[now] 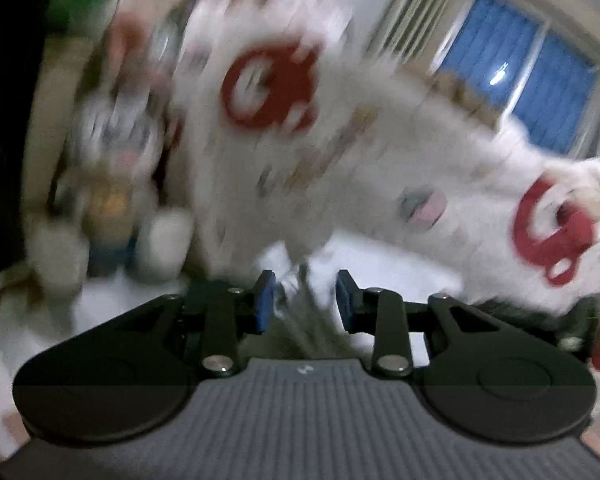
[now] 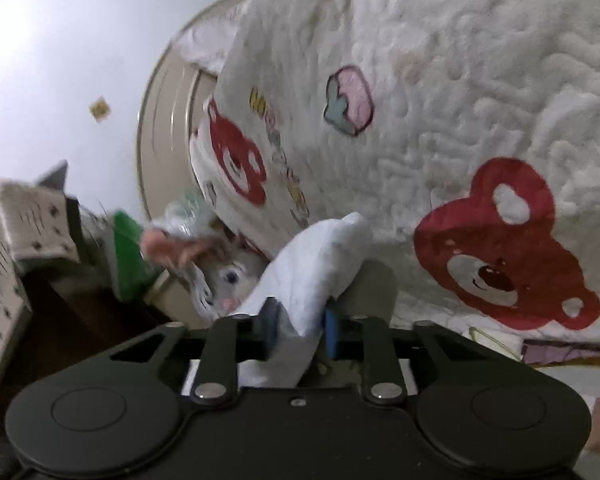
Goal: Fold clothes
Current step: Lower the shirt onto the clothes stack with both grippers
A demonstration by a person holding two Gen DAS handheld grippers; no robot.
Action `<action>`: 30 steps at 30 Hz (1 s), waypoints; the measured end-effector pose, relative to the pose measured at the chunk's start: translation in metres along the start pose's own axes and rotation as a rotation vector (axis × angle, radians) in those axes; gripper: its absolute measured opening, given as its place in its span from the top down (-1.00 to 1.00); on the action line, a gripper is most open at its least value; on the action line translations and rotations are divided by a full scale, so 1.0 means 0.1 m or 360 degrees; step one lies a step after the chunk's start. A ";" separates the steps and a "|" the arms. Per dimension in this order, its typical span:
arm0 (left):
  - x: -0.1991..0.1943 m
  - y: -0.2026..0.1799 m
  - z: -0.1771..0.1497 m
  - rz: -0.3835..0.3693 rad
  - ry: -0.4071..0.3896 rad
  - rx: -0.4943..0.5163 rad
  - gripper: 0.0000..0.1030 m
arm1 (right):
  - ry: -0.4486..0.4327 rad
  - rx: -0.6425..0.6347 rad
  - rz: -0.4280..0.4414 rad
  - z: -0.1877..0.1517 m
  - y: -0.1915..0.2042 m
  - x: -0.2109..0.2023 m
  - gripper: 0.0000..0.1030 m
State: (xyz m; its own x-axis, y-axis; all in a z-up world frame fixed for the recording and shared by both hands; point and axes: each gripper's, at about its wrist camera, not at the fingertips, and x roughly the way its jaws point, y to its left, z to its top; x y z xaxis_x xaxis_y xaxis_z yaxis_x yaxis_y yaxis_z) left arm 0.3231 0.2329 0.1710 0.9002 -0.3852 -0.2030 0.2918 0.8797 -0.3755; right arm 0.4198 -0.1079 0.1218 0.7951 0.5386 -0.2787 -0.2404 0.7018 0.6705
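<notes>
- Two grippers show, one in each wrist view, and both have white cloth between their blue pads.
- Left gripper: its jaws stand a little apart with a bunch of white fabric running down between them. Heavy blur in that view means I cannot tell whether the pads truly pinch the cloth or only flank it.
- Right gripper: its jaws are closed on a folded edge of white fabric, which rises from between the pads in a rounded fold and also hangs down below them toward the gripper body.
- Beyond the right gripper hangs a white fleecy blanket printed with red bear heads, a pink and grey heart shape and a line of small coloured letters. It fills the upper right of that view.
- The same printed cloth spreads across the left wrist view, smeared by motion, with one red bear print near the top middle and another at the right edge.
- A window glowing blue sits at the upper right of the left wrist view, behind the cloth.
- A plush toy with a blue eye lies low in the right wrist view, just left of the held fabric, beside a green object.
</notes>
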 end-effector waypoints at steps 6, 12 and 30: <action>0.32 -0.55 -0.17 -0.0318 0.0444 0.0200 0.10 | -0.0056 -0.0080 -0.0020 0.04 -0.06 0.09 0.65; 0.31 -0.83 -0.40 -0.0196 0.0442 0.0560 0.08 | -0.0114 -0.0102 -0.0093 -0.04 -0.15 0.08 0.50; 0.28 -0.81 -0.34 -0.0173 0.0489 0.0549 0.07 | -0.0179 -0.0116 -0.0068 -0.41 0.12 -0.30 -0.07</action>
State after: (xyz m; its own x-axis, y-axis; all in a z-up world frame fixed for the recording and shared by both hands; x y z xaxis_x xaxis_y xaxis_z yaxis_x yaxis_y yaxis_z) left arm 0.3135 0.1413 0.1651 0.7362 -0.4991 -0.4570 0.5161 0.8509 -0.0979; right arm 0.3698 -0.0970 0.1097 0.8619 0.4546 -0.2246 -0.2414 0.7574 0.6067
